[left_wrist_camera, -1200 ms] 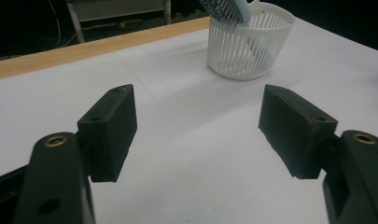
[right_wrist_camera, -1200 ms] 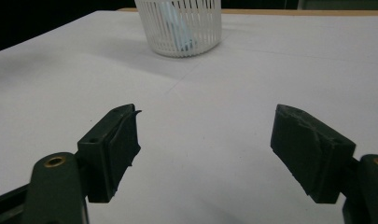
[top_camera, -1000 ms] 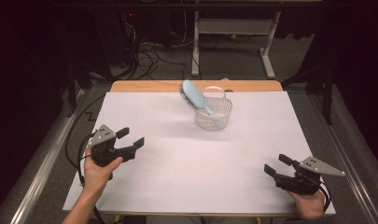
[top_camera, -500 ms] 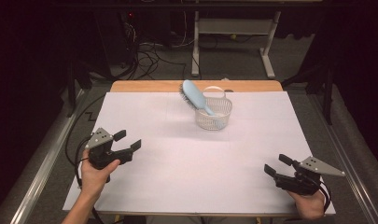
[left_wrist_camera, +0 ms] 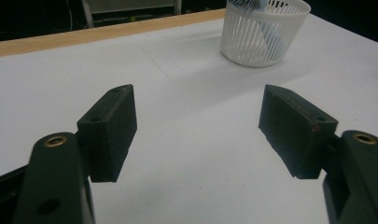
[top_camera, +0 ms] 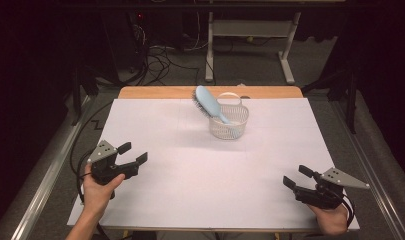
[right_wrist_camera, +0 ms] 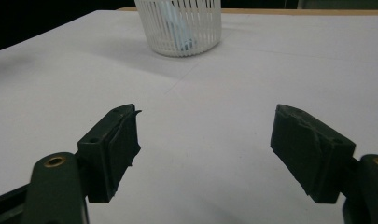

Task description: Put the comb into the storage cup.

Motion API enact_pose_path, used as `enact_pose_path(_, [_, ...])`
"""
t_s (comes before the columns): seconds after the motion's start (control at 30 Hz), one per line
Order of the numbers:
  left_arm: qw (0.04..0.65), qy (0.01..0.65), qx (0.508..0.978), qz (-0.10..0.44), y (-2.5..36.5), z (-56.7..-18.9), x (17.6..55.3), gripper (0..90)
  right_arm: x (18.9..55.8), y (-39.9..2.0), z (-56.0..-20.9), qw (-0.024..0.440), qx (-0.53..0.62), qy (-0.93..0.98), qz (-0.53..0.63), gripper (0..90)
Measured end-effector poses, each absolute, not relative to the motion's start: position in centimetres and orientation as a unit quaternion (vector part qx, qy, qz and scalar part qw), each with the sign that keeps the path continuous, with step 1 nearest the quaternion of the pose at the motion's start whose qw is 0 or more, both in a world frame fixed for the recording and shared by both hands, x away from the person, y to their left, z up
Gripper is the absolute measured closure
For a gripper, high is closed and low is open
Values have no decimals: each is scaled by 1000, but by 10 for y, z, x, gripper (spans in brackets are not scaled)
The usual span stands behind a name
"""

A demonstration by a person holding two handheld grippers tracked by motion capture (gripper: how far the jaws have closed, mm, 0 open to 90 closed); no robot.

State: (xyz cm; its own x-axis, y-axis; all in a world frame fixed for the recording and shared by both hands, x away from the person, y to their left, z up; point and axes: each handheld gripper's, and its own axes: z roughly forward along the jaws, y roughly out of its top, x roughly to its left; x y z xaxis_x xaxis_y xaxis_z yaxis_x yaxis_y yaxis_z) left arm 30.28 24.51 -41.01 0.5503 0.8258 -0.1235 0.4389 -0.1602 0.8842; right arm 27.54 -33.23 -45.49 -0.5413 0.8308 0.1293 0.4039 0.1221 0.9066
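Holding the left gripper (top_camera: 132, 154) at about eight o'clock on the white sheet (top_camera: 190, 190), we are keeping its jaws released and empty, with bare sheet between the pads (left_wrist_camera: 113, 133). They are pointing toward the basket (top_camera: 230, 122), which is sitting well apart at roughly twelve o'clock, near the wooden edge (top_camera: 155, 92) of the table. The brush (top_camera: 210, 104) is standing in that basket with its handle down inside and its blue head leaning out over the rim toward ten o'clock.

At about four o'clock we are holding the right gripper (top_camera: 296, 177) low over the sheet, jaws likewise released and grasping nothing, aimed up toward the basket (right_wrist_camera: 179, 28).

We are judging the brush to be the thing in hand, whether for lifting out or as already placed. The risk lies in that lean: the head is overhanging a light plastic basket, so a nudge on the rim from either jaw could tip basket and brush together. Gripping the bristled head rather than its back could let it slip, and pulling sideways instead of upward could drag the basket across the smooth sheet toward the far edge.
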Motion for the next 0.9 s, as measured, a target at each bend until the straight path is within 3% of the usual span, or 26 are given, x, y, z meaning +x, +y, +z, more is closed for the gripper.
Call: enact_pose_path(0.9, [481, 446, 731, 189, 252, -420, 299, 297, 275, -333, -455, 211, 429, 718, 505, 237])
